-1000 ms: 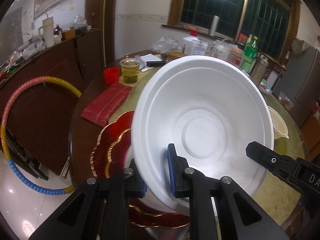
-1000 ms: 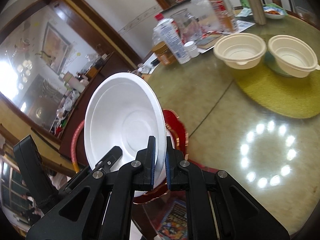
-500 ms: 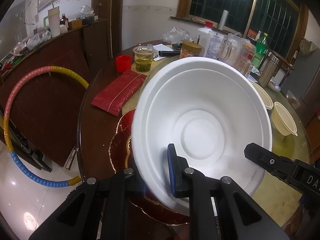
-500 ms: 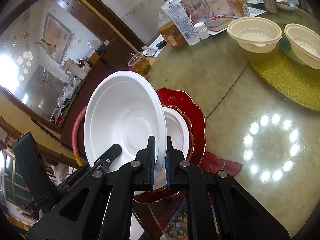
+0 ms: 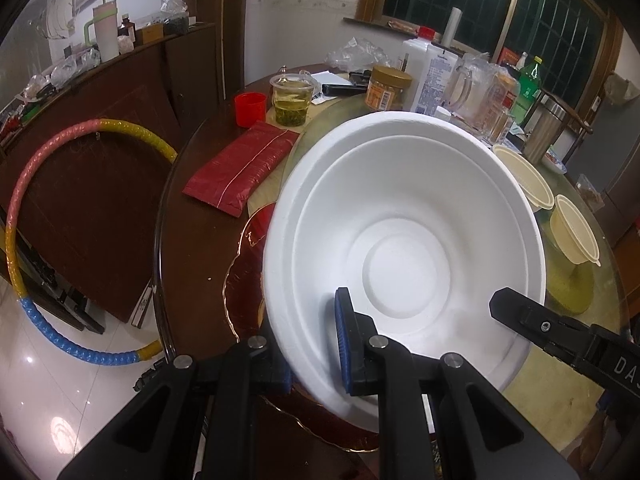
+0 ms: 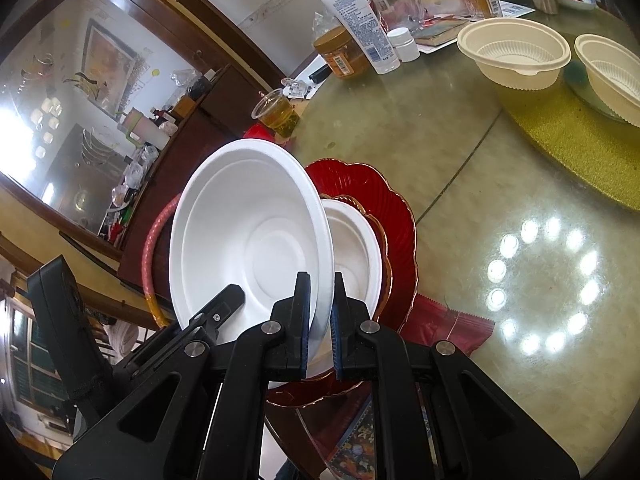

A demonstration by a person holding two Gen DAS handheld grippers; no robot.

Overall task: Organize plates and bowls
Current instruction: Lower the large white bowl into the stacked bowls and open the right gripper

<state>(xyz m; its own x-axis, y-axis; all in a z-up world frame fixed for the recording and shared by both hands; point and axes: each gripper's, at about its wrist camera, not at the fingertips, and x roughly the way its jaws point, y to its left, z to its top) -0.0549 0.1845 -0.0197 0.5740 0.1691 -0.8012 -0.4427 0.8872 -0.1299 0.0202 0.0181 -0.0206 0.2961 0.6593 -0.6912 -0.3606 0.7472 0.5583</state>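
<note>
A large white foam bowl point(image 5: 404, 240) is held tilted in the air by both grippers. My left gripper point(image 5: 312, 344) is shut on its near rim. My right gripper point(image 6: 320, 320) is shut on the rim at the other side; its finger shows in the left wrist view point(image 5: 520, 312). The bowl point(image 6: 248, 236) hangs above a stack of red gold-edged plates point(image 6: 384, 208) with a smaller white bowl point(image 6: 352, 244) resting on them. Two cream plastic bowls point(image 6: 516, 56) point(image 6: 612, 76) stand further back on the table.
The round glass-topped table point(image 6: 460, 152) holds a gold mat point(image 6: 580, 136), a cup of tea point(image 5: 290, 102), a red cup point(image 5: 250, 109), a red packet point(image 5: 244, 170), jars and bottles point(image 5: 428, 76). A hula hoop point(image 5: 24, 208) leans on the dark cabinet at left.
Both grippers have lifted the big white bowl up and back from the plate stack. The smaller white bowl on the red plates has come into view.
</note>
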